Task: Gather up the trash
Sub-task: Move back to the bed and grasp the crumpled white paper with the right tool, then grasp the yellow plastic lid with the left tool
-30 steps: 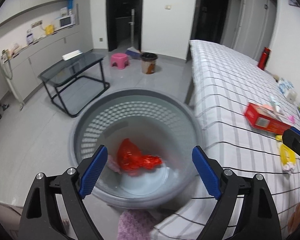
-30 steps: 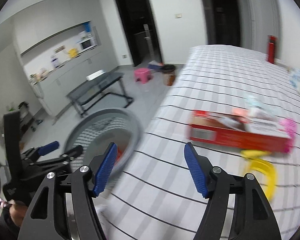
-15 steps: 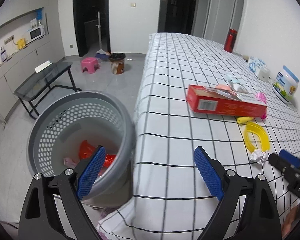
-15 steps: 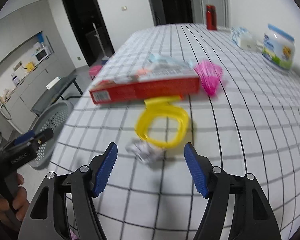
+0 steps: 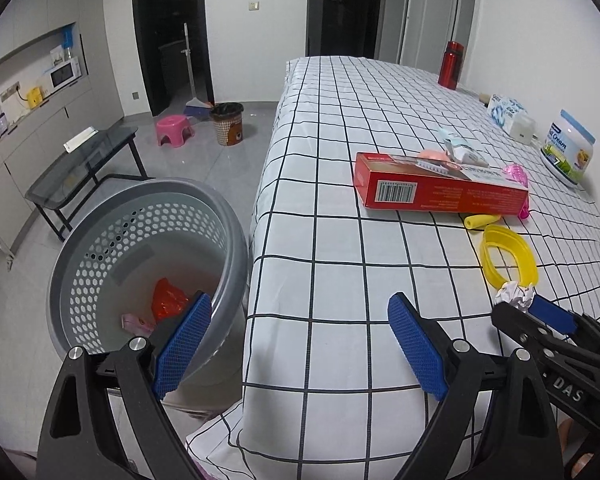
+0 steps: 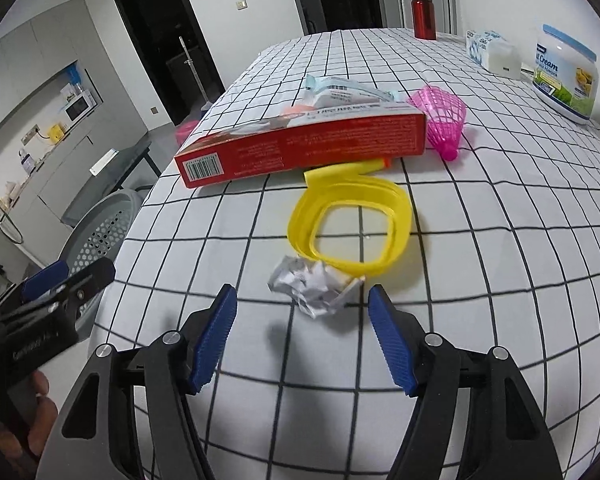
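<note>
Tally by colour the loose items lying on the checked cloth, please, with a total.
Red: 2, the box and the bottle
Yellow: 1, the ring
Pink: 1, the shuttlecock
White or silver: 2, the crumpled paper and the tissue pack
White and blue: 1, the jar
Pale wrappers on the box: count unclear
Total: 7 countable

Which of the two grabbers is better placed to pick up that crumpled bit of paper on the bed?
The right gripper: it is open, with the crumpled paper just ahead of its fingertips. The left gripper, also open, sits at the bed's corner by the grey basket.
</note>
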`<control>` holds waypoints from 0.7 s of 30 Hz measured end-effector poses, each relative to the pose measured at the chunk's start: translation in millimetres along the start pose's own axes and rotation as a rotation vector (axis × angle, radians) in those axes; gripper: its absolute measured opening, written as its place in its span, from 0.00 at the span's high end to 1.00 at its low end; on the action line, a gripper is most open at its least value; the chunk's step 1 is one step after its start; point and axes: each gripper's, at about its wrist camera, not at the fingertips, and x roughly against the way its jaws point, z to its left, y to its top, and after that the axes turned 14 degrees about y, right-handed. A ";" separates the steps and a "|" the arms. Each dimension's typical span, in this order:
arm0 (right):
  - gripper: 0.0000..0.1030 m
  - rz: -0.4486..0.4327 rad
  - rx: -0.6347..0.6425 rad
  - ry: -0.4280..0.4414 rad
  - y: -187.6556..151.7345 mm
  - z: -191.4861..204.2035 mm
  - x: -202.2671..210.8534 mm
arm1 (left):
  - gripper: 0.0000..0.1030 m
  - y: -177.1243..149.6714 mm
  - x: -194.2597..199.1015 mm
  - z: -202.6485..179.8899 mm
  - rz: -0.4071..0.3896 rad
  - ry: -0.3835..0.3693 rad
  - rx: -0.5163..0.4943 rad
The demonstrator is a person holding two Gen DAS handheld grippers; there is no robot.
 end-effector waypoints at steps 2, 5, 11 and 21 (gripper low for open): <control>0.48 0.005 0.000 -0.012 3.5 1.9 -4.3 | 0.15 -0.6 0.0 -1.3 0.001 -0.002 -0.002; 0.57 0.021 -0.009 -0.011 5.1 0.1 -9.7 | 0.15 -1.1 -0.2 -2.3 0.004 -0.007 -0.004; 0.61 0.007 0.007 0.002 2.4 -0.6 -3.3 | 0.15 -0.2 2.1 -9.5 0.004 -0.021 -0.016; 0.61 -0.041 -0.045 -0.010 -4.1 -35.5 38.4 | 0.14 7.1 12.5 -48.1 -0.009 -0.098 -0.072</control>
